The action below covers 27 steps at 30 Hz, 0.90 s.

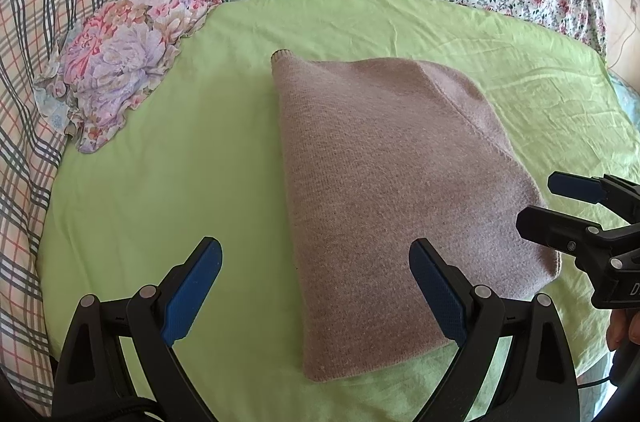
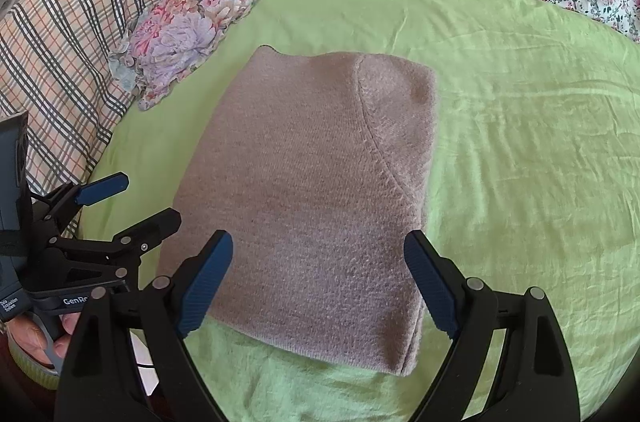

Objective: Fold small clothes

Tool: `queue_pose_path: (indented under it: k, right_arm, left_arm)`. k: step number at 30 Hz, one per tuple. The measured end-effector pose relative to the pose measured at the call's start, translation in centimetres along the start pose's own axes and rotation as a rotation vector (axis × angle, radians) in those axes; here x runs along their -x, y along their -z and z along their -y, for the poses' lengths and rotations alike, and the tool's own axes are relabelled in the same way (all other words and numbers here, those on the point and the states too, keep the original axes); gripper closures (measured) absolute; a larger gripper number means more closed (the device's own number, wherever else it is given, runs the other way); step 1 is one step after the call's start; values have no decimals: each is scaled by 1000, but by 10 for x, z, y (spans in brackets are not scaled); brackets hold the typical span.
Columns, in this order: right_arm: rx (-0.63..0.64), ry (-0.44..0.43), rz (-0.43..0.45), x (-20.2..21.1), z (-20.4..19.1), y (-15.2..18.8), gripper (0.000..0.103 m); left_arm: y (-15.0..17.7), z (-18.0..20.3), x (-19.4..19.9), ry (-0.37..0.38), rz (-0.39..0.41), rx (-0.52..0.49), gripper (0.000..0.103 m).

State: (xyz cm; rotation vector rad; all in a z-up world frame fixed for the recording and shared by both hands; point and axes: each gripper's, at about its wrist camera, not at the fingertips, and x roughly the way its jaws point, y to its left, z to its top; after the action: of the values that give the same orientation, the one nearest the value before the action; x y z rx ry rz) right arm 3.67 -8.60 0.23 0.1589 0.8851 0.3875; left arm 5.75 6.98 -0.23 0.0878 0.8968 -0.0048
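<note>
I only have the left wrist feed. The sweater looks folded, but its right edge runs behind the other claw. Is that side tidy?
Observer: In the right wrist view the sweater has a straight right edge and a curved seam running across its upper right part.
Operator: Is the right claw on it?
Observer: No. The right claw is open above the sweater's near end, gripping nothing.
Operator: And my left claw from that side?
Observer: The left claw is open beside the sweater's left edge, with the green sheet below it.
Operator: Who is holding it?
Observer: A hand grips its handle at the lower left of that view.
</note>
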Motion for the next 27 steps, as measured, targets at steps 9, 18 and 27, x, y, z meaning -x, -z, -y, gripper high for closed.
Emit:
queue_pose_path:
  k: [9, 18, 27]
  right_arm:
    - [1, 0, 17, 2, -1, -5, 15]
    - [1, -6, 7, -3, 6, -8, 15]
    - [-12, -4, 5, -7, 17, -12, 15]
  left_arm:
    - [-3, 1, -2, -2, 0, 1, 8]
    - [-11, 1, -8, -3, 1, 8, 8]
    - [-15, 3, -15, -7, -5, -3, 8]
